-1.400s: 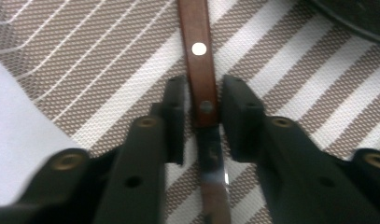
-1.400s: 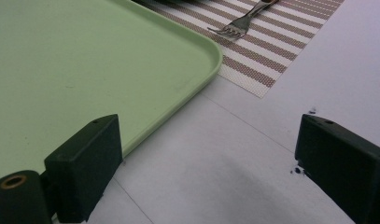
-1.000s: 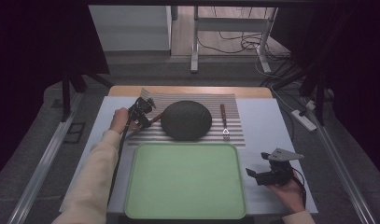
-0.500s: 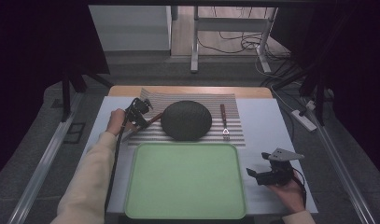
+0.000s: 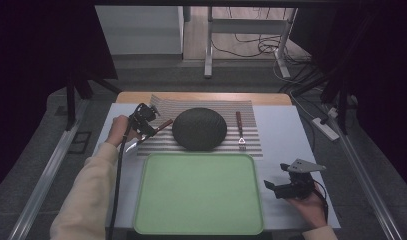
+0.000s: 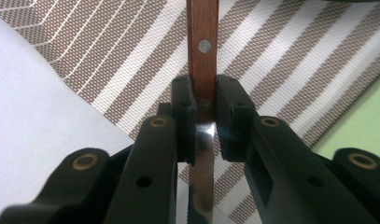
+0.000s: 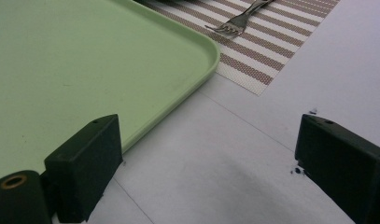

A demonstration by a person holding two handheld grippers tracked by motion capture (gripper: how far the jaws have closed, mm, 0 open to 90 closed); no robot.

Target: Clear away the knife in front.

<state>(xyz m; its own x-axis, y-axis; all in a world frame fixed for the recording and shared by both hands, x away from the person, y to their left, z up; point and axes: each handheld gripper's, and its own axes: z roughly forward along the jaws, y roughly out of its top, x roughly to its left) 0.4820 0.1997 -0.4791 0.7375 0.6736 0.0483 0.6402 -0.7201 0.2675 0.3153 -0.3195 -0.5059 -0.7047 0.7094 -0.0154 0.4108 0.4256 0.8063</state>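
Table [image 5: 291,130] — pale surface, seen from the high view, carrying everything below.

Green tray [image 5: 198,192] — largest item, empty, at the near edge of the table between the two hands. Its rounded corner also shows in the right gripper view [image 7: 197,51].

Striped placemat [image 5: 251,145] — lies beyond the tray, far side of the table. On it a dark round plate [image 5: 199,128], centred, and a fork [image 5: 239,130] to the plate's right, tines toward the tray.

Left gripper [image 5: 143,122] — at the left end of the placemat, held by the left hand [image 5: 118,131]. Fingers [image 6: 185,121] clenched on a knife [image 6: 202,46]: the left gripper view shows the two pads pinching it where the wooden handle meets the steel blade. Handle runs away from the fingers, blade back toward the camera. In the high view the knife sits tilted, handle end toward the plate, blade tip down-left over the mat's edge; it looks raised off the mat, though I cannot tell for certain.

Right gripper [image 5: 281,189] — on the bare table just right of the tray, in the right hand [image 5: 308,205]. Fingers [image 7: 85,158] released, wide apart, nothing between them.

Key relation: the tray lies toward the person and to the right of the held knife. The knife's long axis runs diagonally to the tray's far edge. Left hand is the nearer one and already has the grip. Judgement — the likely next move is a carry to the tray, probably with a turn of the wrist to lay the knife flat.
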